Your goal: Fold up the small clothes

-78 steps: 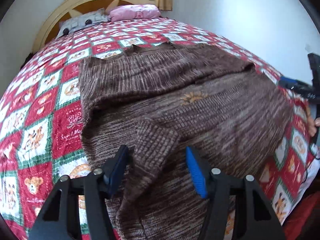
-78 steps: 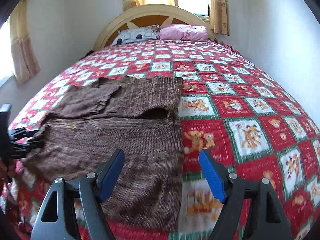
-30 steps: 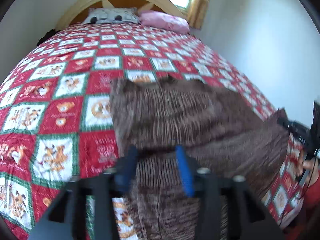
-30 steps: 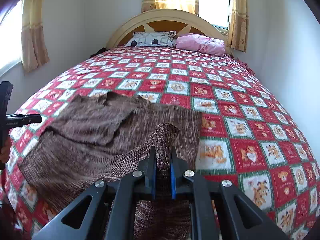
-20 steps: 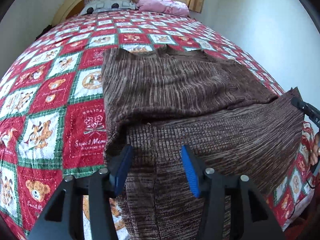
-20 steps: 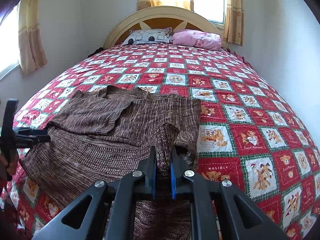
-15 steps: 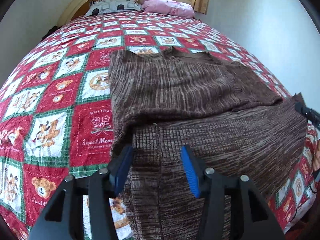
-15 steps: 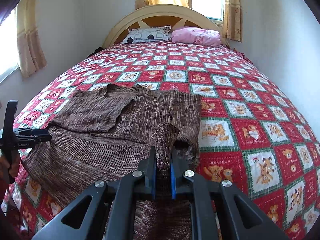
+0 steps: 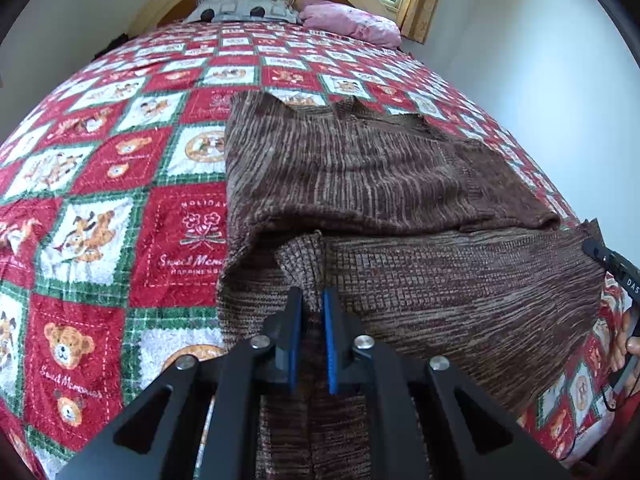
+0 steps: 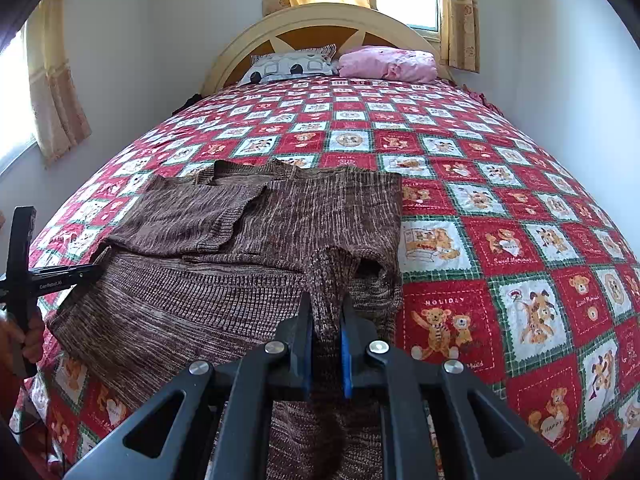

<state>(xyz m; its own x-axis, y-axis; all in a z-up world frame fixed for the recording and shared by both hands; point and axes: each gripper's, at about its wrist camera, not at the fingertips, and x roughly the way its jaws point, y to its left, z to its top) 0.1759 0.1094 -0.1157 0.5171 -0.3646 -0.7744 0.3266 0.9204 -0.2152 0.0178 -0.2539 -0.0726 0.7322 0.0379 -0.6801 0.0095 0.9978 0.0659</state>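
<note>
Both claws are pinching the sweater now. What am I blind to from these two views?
- Sweater hem, both views: cut off by the lower edge, behind each claw's body.
- Layers pinched by left claw and right claw: fabric hides the count.
- Small blanket lettering: too small.

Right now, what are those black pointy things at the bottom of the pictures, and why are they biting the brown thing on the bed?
Those are two claws. A person holds one in each hand, and each carries a little camera looking along its fingers, so every picture is taken from a claw. One picture comes from the left claw, the other from the right claw. In each you can also glimpse the other claw at the edge. On the bed lies a brown knitted sweater, partly folded. Each claw is pinching a bit of it near the bottom edge, one on either side. At the far end sit a grey pillow and a pink pillow. The person is folding the sweater.
</note>
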